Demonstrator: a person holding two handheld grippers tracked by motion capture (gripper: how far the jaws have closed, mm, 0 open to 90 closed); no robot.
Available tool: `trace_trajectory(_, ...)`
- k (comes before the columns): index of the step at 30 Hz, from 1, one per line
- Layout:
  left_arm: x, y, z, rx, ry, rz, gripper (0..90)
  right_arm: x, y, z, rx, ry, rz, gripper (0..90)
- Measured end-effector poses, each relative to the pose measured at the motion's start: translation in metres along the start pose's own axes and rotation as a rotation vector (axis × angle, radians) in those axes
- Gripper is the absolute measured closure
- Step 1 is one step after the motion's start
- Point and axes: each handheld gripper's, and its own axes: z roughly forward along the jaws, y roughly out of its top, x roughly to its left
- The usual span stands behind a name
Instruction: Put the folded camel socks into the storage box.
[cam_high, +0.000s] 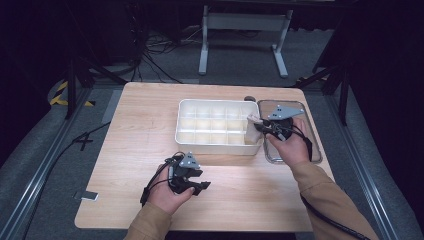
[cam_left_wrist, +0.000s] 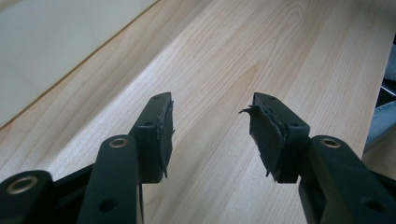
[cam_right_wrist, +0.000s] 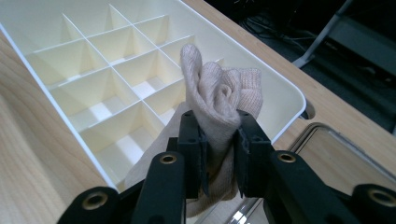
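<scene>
Right gripper (cam_right_wrist: 218, 154) clenched on rolled beige sock (cam_right_wrist: 219, 98), over divided tray's (cam_right_wrist: 285, 93) right end. We'd center above one cell before lowering. Left gripper (cam_left_wrist: 212, 135) released, idle over table (cam_left_wrist: 224, 56).

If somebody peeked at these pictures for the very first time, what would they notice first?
Probably the rolled-up beige sock, pinched in the right hand-held gripper and held over the right end of the white divided box. That box sits in the middle of the wooden table, its little compartments bare. Nearer the person, the left hand-held gripper rests open over the tabletop with nothing between its jaws.
</scene>
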Motion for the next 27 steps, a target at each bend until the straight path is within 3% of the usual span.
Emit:
trace_trajectory(8, -0.002, 0.0, 0.001, -0.003, -0.005, 0.009, 50.2, 0.007, -0.008, 0.013, 0.049, -0.032, -0.089, 74.8)
trace_trajectory(15, -0.002, 0.0, 0.0, -0.005, -0.005, 0.004, 50.2, 0.013, -0.015, 0.022, 0.09, 0.001, -0.095, 74.3)
trace_trajectory(20, -0.002, 0.0, 0.001, -0.004, -0.003, 0.003, 50.0, 0.016, -0.019, 0.027, 0.142, 0.054, -0.051, 72.7)
trace_trajectory(22, -0.002, 0.0, 0.001, 0.001, -0.002, 0.01, 49.9, 0.017, -0.021, 0.03, 0.159, 0.051, -0.05, 72.6)
trace_trajectory(27, -0.002, 0.0, 0.001, -0.001, -0.001, 0.008, 49.8, 0.017, -0.025, 0.035, 0.204, 0.071, 0.006, 72.2)
